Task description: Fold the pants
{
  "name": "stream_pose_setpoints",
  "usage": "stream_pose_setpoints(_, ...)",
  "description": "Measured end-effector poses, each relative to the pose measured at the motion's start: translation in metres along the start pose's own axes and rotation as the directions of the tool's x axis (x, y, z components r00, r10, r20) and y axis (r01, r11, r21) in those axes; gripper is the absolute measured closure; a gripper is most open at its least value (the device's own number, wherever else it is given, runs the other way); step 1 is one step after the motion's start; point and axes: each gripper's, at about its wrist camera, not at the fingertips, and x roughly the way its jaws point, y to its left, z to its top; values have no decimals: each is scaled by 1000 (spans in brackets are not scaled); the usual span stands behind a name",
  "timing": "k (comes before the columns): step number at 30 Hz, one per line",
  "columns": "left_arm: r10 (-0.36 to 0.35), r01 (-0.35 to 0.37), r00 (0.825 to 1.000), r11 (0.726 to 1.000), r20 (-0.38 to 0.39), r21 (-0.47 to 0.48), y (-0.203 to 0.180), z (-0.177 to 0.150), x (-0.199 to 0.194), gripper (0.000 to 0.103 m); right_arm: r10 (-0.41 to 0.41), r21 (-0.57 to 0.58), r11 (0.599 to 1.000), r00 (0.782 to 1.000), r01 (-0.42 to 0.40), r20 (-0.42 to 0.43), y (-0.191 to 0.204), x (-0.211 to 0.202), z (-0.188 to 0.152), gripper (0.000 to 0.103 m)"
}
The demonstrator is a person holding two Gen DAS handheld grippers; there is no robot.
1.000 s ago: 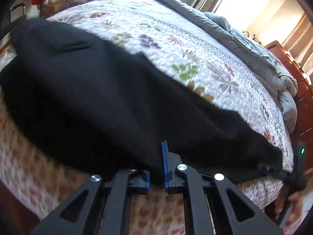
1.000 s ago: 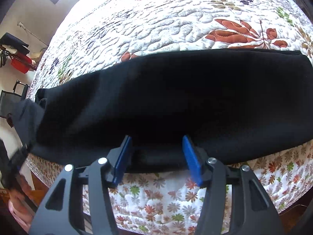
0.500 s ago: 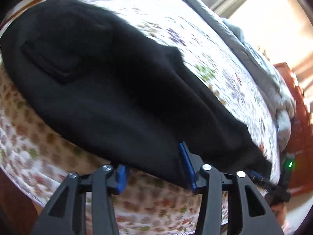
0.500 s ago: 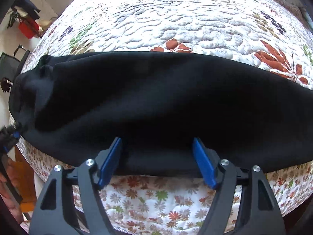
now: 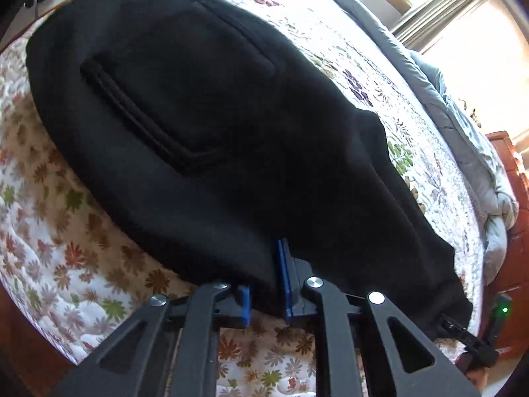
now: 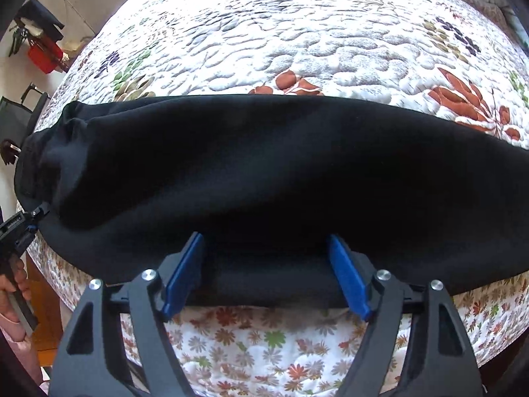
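Starting on the left: the left gripper [image 5: 266,284] is clamped down on the near edge of the pants [image 5: 215,132], blue pads squeezed close with a fold of black fabric pinched between them. That's up near the waist end, because right above it there's a back pocket [image 5: 178,99] with a ribbed edge showing on top of the cloth. The pants are lying lengthwise along the near edge of the bed, flat on the quilt [image 5: 66,231], which is white with a flower and leaf print. From that camera the black cloth runs away to the right and tapers toward the leg end, where the other gripper sits at the far corner with a green light on next to it. Behind the pants there's a grey duvet [image 5: 463,125] bunched up along the far side of the bed, and some red-brown wooden furniture [image 5: 509,198] past it on the right.

Moving over to the right: the right gripper [image 6: 264,274] is spread wide, blue pads [image 6: 185,274] well apart, with the near hem edge of the pants [image 6: 264,165] lying between them. Pads aren't pressing on it, so it's let go there. In this view the pants stretch across the whole quilt [image 6: 297,33] left to right, and the left gripper [image 6: 31,218] is off at the far left end, touching the fabric. Bit of a hand [image 6: 15,281] visible holding it.
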Motion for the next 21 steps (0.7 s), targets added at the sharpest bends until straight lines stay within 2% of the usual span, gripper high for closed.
stream_pose_setpoints(2, 26, -26, 1000, 999, 1, 43, -12, -2, -6, 87, -8, -15, 1000, 1000, 8, 6, 2, 0, 0, 25)
stream_pose_setpoints(6, 23, -21, 999, 999, -44, 43, -19, -8, -26, 64, 63, 39, 997, 997, -65, 42, -19, -18, 0, 31)
stream_pose_setpoints(8, 23, -19, 998, 997, -65, 68, -31, -19, -35, 61, 63, 72, 995, 995, -69, 82, -42, -35, -2, 31)
stream_pose_setpoints(12, -29, 48, 992, 986, -120, 157, -71, -36, -35, 57, -48, 187, 982, 989, 21, 139, -116, -73, -8, 29)
stream_pose_setpoints(16, -105, 149, 979, 955, -176, 258, -127, -49, -19, 53, -198, 273, 949, 973, 160, 121, -191, -95, -13, 25)
stream_pose_setpoints(18, -101, 153, 978, 941, -182, 302, -147, -51, -6, 52, -205, 293, 941, 974, 168, 101, -218, -92, -13, 25)
stream_pose_setpoints(21, -77, 142, 975, 938, -208, 317, -161, -48, 23, 52, -199, 310, 935, 978, 169, 68, -247, -77, -8, 25)
